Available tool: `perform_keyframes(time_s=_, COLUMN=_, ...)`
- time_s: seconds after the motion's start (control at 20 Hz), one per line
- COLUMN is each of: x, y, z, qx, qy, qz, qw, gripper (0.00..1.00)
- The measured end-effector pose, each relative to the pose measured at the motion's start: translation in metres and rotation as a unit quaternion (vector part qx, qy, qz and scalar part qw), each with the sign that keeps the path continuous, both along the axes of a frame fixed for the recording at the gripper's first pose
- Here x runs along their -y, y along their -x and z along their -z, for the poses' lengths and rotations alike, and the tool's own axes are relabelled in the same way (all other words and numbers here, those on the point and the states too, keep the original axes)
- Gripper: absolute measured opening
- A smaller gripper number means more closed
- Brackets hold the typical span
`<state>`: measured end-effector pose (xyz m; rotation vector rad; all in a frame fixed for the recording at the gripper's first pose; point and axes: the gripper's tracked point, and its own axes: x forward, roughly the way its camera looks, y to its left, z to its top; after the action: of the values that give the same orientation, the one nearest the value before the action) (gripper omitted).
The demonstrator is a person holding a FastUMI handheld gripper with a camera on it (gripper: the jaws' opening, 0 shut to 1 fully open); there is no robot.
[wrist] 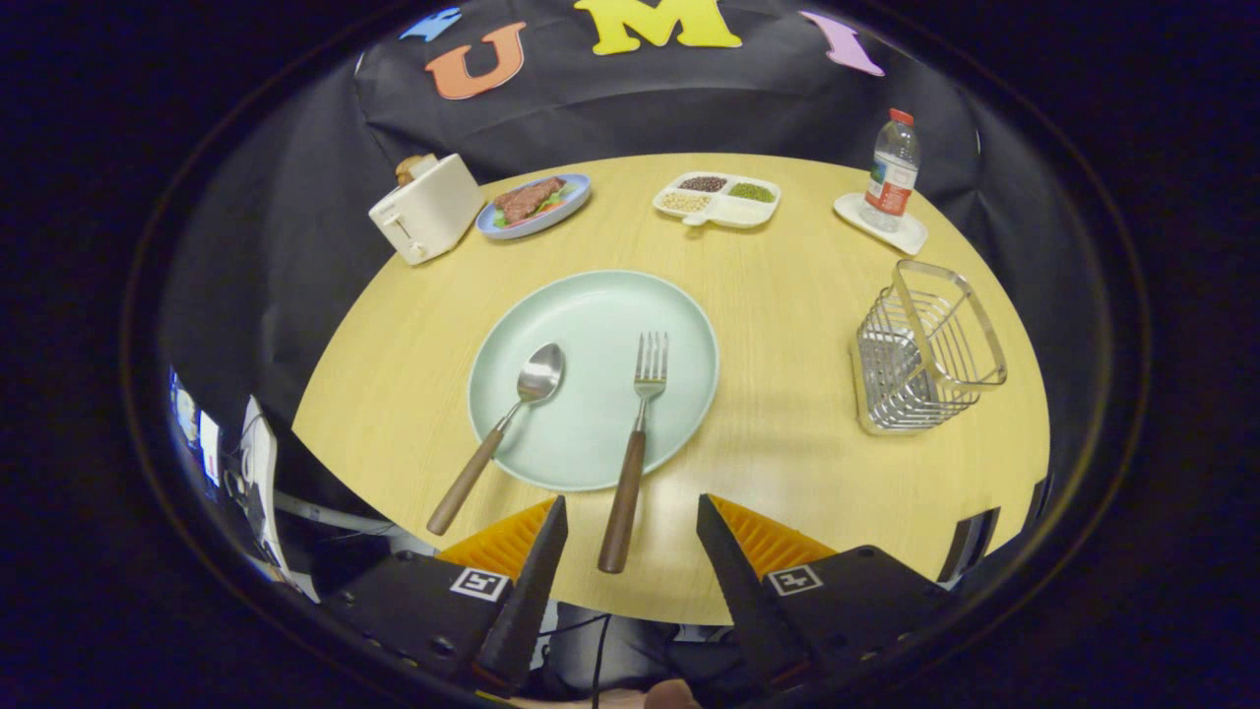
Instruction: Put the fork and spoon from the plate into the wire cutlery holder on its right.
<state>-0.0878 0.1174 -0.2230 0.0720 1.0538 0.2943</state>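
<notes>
On the round table [787, 325], a pale green plate [591, 305] lies just ahead of the gripper [631, 517], whose fingers stand wide apart and hold nothing. The fork [637, 433] lies with its tines on the plate and its wooden handle reaching over the near rim, the handle's end falling between the fingers. The spoon [507, 423] lies to the fork's left, bowl on the plate, handle angled off the rim toward the table's edge. The holder [925, 350] stands apart to the plate's right, and looks empty.

Neither piece has been moved, so the step in hand appears to be taking the fork. It would go best to come down over the wooden handle where it overhangs the rim, since there is room beneath for the fingers, and to close across its width. A grip near the handle's middle should keep the fork from swinging when it is tipped upright over the holder.
</notes>
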Motion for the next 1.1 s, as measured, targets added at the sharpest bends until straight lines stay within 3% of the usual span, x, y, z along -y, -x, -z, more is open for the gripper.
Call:
perform_keyframes(time_s=0.05, x=0.000, y=0.001, z=0.003, qx=-0.003, qy=0.003, qz=-0.002, qw=1.000, gripper=0.80)
perform_keyframes(time_s=0.3, x=-0.003, y=0.000, z=0.019, qx=-0.035, qy=-0.011, qz=0.011, qw=0.999, gripper=0.54)
perform_keyframes(time_s=0.4, x=-0.001, y=-0.001, z=0.023, qx=-0.048, qy=-0.020, qz=0.015, qw=0.999, gripper=0.31)
perform_keyframes(time_s=0.45, x=0.002, y=-0.001, z=0.027, qx=-0.052, qy=-0.014, qz=0.016, qw=0.998, gripper=0.31)
perform_keyframes(time_s=0.55, x=0.004, y=-0.005, z=0.021, qx=-0.049, qy=-0.022, qz=0.017, qw=0.998, gripper=0.08)
perform_keyframes(time_s=0.65, x=0.009, y=-0.012, z=0.013, qx=-0.032, qy=-0.017, qz=0.020, qw=0.999, gripper=0.08)
perform_keyframes(time_s=0.7, x=0.010, y=-0.012, z=0.009, qx=-0.027, qy=-0.018, qz=0.020, qw=0.999, gripper=0.01)
perform_keyframes(time_s=1.1, x=0.027, y=-0.018, z=-0.033, qx=0.005, qy=-0.036, qz=0.021, qw=0.999, gripper=0.01)
